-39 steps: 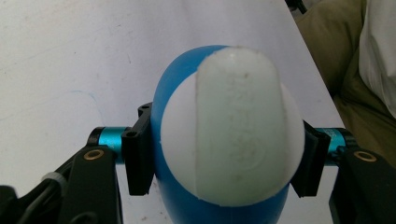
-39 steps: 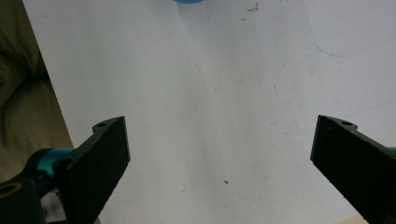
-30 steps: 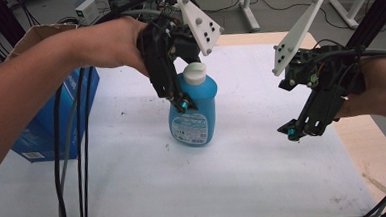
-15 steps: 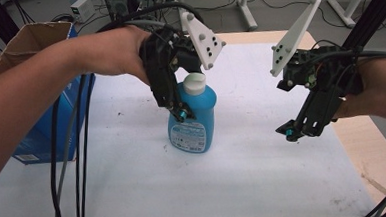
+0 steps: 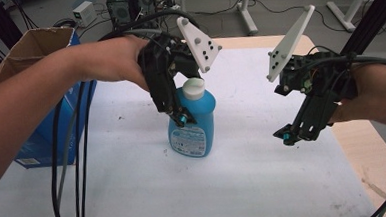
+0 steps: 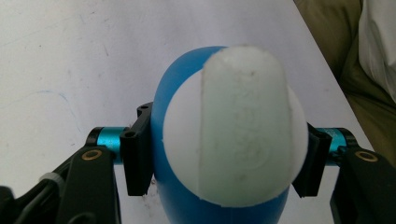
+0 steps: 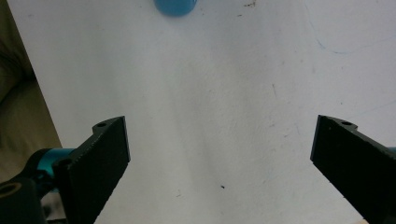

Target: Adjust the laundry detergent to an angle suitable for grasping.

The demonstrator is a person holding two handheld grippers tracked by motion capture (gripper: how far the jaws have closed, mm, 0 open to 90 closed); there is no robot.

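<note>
While left gripper point(image 6: 222, 163) jaws flank blue bottle point(image 6: 187, 196), right gripper point(image 7: 219, 154) jaws spread.

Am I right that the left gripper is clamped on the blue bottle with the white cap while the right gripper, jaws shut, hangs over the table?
Not quite: the right gripper has its jaws wide open, as the right gripper view shows. The left gripper does clamp the blue bottle with the white cap over the table.

left gripper point(image 5: 183, 119): black frame, teal collars by the jaw tips, white three-cornered plate with dark studs
right gripper point(image 5: 287, 137): black frame, teal tip, white plate at upper right of the high view
jaws: flat black blocks, small screw holes
cables: black and grey, lower left
arms: bare, no sleeves
</note>
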